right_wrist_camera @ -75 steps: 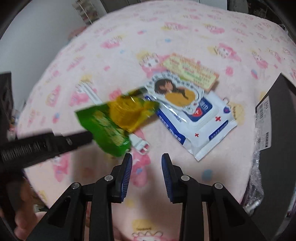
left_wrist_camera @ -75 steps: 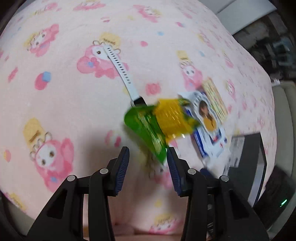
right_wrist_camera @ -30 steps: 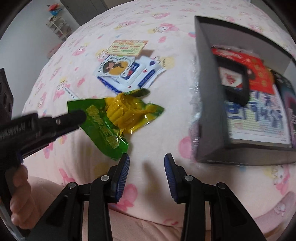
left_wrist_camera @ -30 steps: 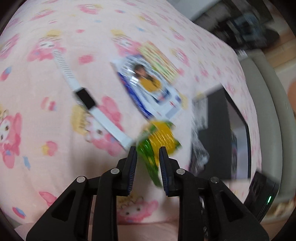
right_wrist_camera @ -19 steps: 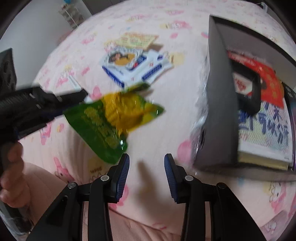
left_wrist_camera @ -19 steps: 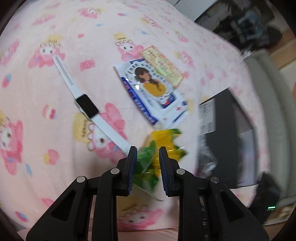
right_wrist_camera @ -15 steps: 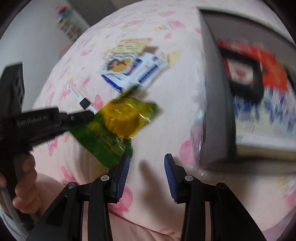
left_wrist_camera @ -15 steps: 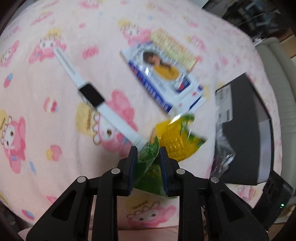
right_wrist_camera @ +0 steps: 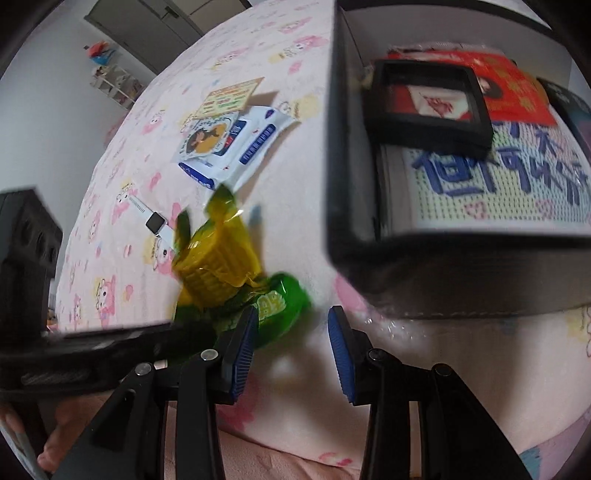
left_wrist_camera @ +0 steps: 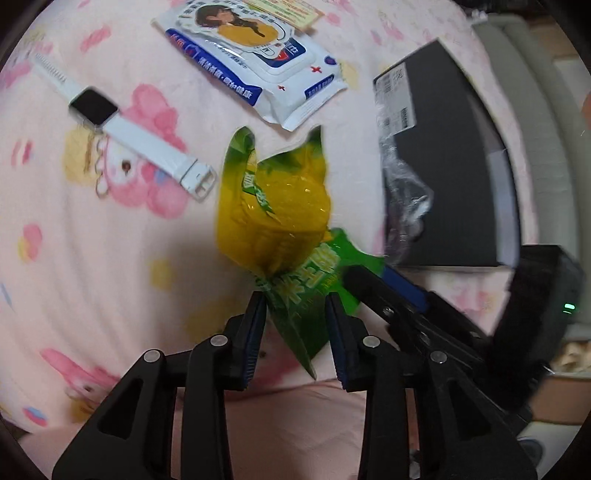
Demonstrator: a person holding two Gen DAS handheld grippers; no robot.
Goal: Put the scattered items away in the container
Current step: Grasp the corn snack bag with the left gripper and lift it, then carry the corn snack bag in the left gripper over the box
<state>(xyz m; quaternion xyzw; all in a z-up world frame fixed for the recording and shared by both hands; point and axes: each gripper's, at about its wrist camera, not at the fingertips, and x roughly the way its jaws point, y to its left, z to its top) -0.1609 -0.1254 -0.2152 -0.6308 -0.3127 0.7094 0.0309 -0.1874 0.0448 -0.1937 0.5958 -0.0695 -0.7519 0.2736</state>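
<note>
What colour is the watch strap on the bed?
White. The watch strap shows best in the left wrist view.

Green-yellow corn packet (left_wrist_camera: 273,206) crumpled, aloft between tongs; wipes pack (left_wrist_camera: 255,70), white watch (left_wrist_camera: 122,125) flat on bed; black box (right_wrist_camera: 424,184) partly filled.

— What did the room look like?

— A bed (right_wrist_camera: 122,177) took up most of it, under a pale pink cover (left_wrist_camera: 92,236) printed with pink and yellow cartoon figures.

— And the walls?

— A plain light grey wall (right_wrist_camera: 48,110) stood beyond the bed, with a dark door (right_wrist_camera: 147,26) further along. A small white shelf rack (right_wrist_camera: 116,83) sat against that wall, something red and blue on top.

— Anything on the other side?

— Pale grey-green padded furniture (left_wrist_camera: 535,122) ran just beside the bed; what it was, I could not tell.

— The light?

— Soft and even.
</note>
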